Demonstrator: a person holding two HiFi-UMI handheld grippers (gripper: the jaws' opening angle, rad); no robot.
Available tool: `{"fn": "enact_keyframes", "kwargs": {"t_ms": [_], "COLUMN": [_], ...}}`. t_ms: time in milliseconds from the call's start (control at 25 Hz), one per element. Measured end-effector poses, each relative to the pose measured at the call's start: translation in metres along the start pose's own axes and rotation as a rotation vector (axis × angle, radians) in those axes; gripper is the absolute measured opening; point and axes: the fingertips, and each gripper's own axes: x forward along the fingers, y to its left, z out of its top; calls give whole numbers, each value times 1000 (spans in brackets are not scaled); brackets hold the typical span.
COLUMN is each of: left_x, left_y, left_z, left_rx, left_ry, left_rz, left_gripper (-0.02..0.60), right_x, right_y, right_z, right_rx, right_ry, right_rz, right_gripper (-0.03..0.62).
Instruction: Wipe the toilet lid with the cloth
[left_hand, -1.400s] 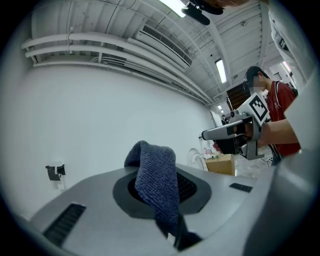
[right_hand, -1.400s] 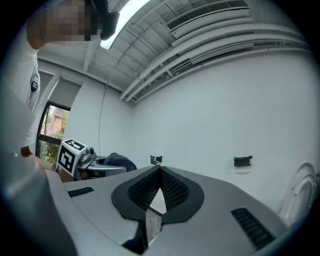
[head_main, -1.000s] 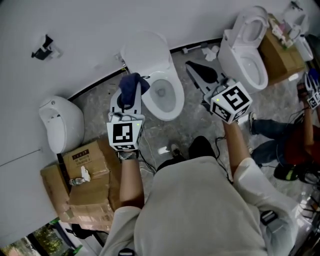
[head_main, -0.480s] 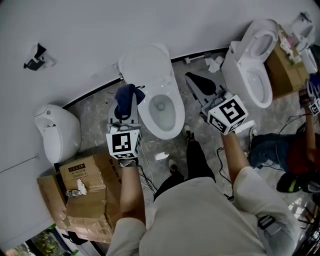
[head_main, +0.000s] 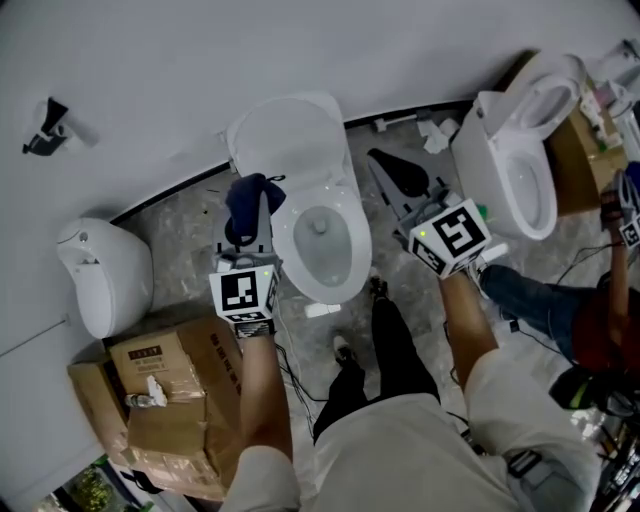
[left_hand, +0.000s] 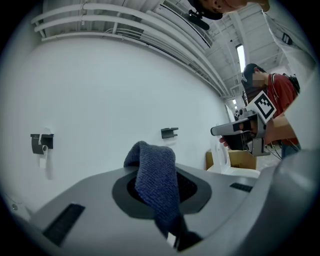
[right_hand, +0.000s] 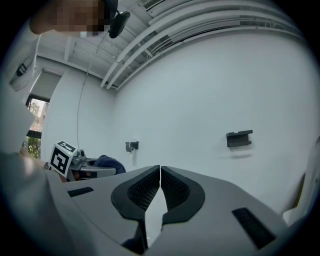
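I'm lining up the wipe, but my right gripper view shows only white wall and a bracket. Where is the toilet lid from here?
Observer: In the head view the toilet lid stands raised against the wall, just ahead of the left gripper and to the left of the right gripper.
Operator: Is the cloth properly gripped?
Observer: The left gripper view shows the blue cloth pinched between that gripper's jaws and bunched up above them.
Operator: Anything crowding my right side?
Observer: A second toilet stands to the right of the right gripper.
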Motion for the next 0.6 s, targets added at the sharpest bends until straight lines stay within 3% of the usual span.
{"fn": "enact_keyframes", "kwargs": {"t_ms": [600], "left_x": [118], "left_y": [50], "left_z": [-80], "left_rx": [-28], "left_ry": [24], "left_rz": [36], "left_gripper": [51], "right_x": [78], "right_y": [-59], "right_z": [-93], "right_rx": [57], "right_ry": [72], "right_rz": [25], "right_gripper": [29]}}
